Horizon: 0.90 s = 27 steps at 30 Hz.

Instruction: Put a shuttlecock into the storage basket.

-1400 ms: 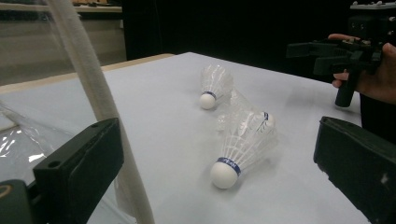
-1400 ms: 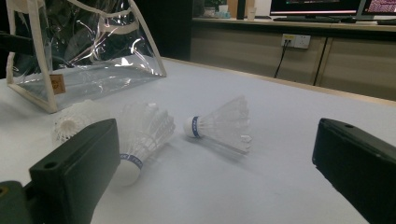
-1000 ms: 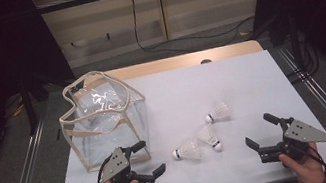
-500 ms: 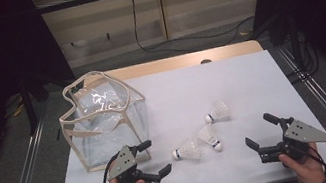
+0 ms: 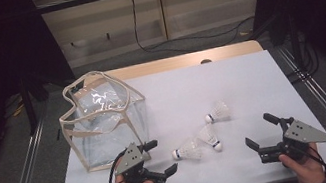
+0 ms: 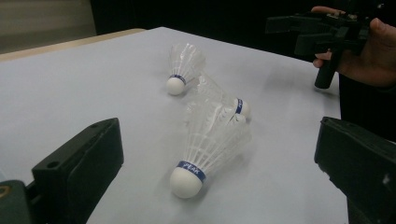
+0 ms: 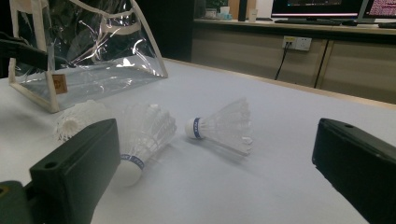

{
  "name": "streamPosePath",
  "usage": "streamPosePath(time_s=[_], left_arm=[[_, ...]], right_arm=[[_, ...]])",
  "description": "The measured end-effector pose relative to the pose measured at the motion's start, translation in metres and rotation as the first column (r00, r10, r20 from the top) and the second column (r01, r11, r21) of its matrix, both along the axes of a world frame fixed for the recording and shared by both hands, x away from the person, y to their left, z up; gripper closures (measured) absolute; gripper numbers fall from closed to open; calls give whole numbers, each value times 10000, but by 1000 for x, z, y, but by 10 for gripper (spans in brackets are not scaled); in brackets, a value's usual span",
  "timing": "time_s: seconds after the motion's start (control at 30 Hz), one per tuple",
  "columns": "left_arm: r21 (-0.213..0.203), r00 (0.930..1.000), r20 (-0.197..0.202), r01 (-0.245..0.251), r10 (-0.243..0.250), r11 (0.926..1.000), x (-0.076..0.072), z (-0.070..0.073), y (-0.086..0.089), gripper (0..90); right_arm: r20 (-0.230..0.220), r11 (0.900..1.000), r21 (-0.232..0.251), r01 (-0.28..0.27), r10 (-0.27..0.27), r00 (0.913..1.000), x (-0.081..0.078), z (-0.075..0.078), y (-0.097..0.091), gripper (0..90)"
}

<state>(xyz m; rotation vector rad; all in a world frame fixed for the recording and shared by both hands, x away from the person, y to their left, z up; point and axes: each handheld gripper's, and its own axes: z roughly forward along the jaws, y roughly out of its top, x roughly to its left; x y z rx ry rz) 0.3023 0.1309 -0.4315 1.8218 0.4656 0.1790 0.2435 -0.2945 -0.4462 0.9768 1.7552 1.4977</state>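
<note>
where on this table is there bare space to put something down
The far right half of the table, beyond the three shuttlecocks, is bare. So is the near edge between the left gripper and right gripper. Crowded: near-left, around the clear bag.

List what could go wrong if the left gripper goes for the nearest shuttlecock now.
The nearest shuttlecock lies against a second shuttlecock, so the open left gripper may knock that one away. Its feather skirt looks delicate and could be crushed. The clear bag looks floppy and may collapse during loading.
</note>
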Motion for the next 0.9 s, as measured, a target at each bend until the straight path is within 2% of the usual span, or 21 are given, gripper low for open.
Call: streamPosePath(time_s=[0.13, 0.17, 0.4, 0.53, 0.63, 0.67, 0.8, 0.9], left_arm=[[1, 9999, -152, 53, -53, 10000, 0, 0, -2, 13], [89, 10000, -86, -22, 23, 10000, 0, 0, -3, 13], [314, 9995, -305, 52, -42, 9995, 0, 0, -10, 14], [518, 9993, -375, 7, 12, 9987, 0, 0, -14, 17], [707, 9982, -591, -35, 77, 9975, 2, -1, -16, 30], [793, 9971, -753, -60, 120, 9968, 2, -1, -17, 33], [1273, 9963, -849, -52, 161, 9919, 3, -3, -20, 48], [1305, 9960, -896, 70, 48, 9914, 3, -3, -22, 59]], right_arm=[[-13, 10000, -8, -7, 7, 10000, 0, 0, 0, 10], [-9, 10000, -16, -6, 6, 10000, 0, 0, 0, 10], [23, 10000, -3, -18, 18, 10000, 0, 0, 0, 10], [21, 10000, -3, -18, 18, 10000, 0, 0, 0, 10], [25, 10000, 1, -19, 19, 10000, 0, 1, 0, 10], [29, 10000, 10, -25, 25, 10000, 0, 0, 0, 10], [25, 10000, -12, -20, 20, 10000, 0, 1, 0, 10], [42, 10000, -10, -36, 36, 10000, -1, 1, 0, 10]])
